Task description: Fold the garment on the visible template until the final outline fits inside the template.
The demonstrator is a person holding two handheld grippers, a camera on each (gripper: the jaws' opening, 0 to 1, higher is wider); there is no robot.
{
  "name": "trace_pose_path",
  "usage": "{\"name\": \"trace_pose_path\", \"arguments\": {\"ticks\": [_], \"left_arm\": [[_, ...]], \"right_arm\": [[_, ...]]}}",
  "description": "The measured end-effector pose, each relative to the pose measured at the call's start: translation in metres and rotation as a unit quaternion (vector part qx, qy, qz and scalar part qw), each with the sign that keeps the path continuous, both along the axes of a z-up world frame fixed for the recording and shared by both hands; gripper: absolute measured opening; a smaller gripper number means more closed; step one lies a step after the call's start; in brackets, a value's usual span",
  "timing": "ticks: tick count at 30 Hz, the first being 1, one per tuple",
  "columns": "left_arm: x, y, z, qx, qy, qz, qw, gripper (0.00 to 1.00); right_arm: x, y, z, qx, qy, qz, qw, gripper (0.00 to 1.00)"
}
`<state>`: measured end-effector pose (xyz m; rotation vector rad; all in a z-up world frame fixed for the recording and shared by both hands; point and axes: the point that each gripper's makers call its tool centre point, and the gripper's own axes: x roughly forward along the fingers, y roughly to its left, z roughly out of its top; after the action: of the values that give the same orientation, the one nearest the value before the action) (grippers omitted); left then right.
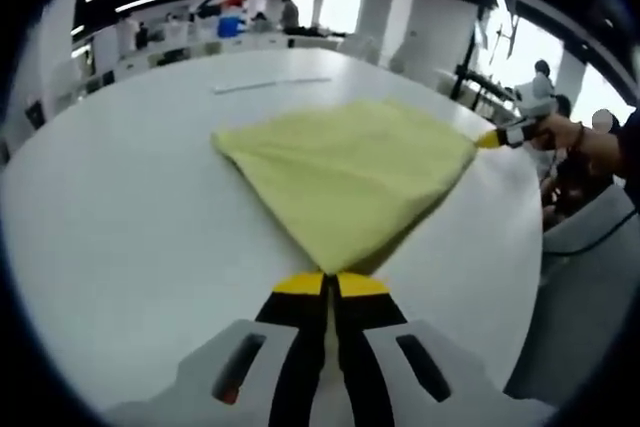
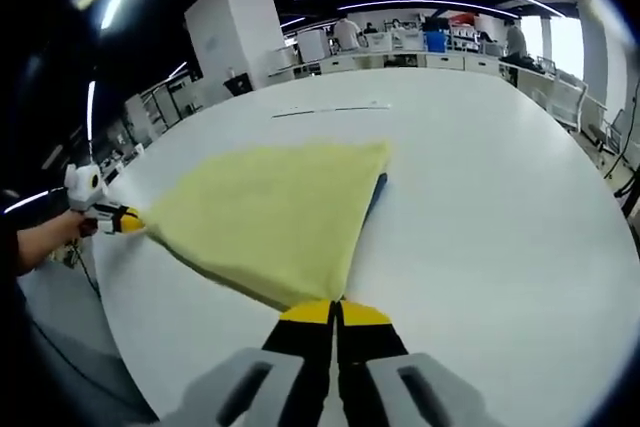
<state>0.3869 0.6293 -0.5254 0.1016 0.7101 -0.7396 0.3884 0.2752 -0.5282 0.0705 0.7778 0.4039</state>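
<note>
A pale yellow garment (image 1: 345, 172) lies spread on the white table (image 1: 120, 217), pulled taut between two corners. My left gripper (image 1: 330, 282) is shut on its near corner, yellow tips pressed together. The right gripper (image 1: 497, 138), in a person's hand (image 1: 565, 132), pinches the far right corner. In the right gripper view the same garment (image 2: 270, 212) runs from my right gripper (image 2: 335, 309), shut on its near corner, to the left gripper (image 2: 122, 219) at the left. A dark blue strip (image 2: 378, 192) peeks out beneath the garment's right edge.
A thin pale strip (image 1: 270, 85) lies on the table beyond the garment, also seen as a strip (image 2: 330, 110) in the right gripper view. The table's edge (image 1: 530, 277) drops off close at the right. Desks and people stand far behind.
</note>
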Motion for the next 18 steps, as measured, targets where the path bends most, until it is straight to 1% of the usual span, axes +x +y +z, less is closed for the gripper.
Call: {"name": "trace_pose_path", "arguments": {"ticks": [3, 6, 10, 11, 14, 17, 18], "left_arm": [[-0.0002, 0.0002, 0.0024, -0.001, -0.001, 0.002, 1.0, 0.0], [0.0007, 0.0007, 0.0005, -0.004, 0.001, 0.005, 1.0, 0.0], [-0.0018, -0.0009, -0.0007, -0.008, 0.008, 0.011, 0.9999, 0.0], [-0.0018, -0.0009, -0.0006, -0.01, 0.01, 0.014, 0.9998, 0.0], [-0.0009, -0.0026, 0.0018, -0.033, 0.022, 0.035, 0.9986, 0.0], [-0.0006, 0.0006, 0.0033, -0.037, 0.022, 0.044, 0.9981, 0.01], [-0.0005, 0.0007, 0.0035, -0.037, 0.022, 0.045, 0.9981, 0.02]], "right_arm": [[0.0008, -0.0016, -0.0014, 0.004, -0.002, -0.004, 1.0, 0.0], [0.0013, -0.0014, -0.0017, 0.009, -0.004, -0.007, 0.9999, 0.0], [0.0011, -0.0007, -0.0036, 0.007, -0.002, 0.0, 1.0, 0.0], [0.0005, 0.0001, -0.0037, 0.007, -0.001, 0.0, 1.0, 0.0], [0.0028, -0.0007, -0.0058, 0.008, 0.002, -0.005, 1.0, 0.0], [0.0033, -0.0011, -0.0058, 0.009, 0.002, -0.011, 0.9999, 0.0], [0.0034, -0.0004, -0.0053, 0.012, 0.002, -0.012, 0.9998, 0.03]]}}
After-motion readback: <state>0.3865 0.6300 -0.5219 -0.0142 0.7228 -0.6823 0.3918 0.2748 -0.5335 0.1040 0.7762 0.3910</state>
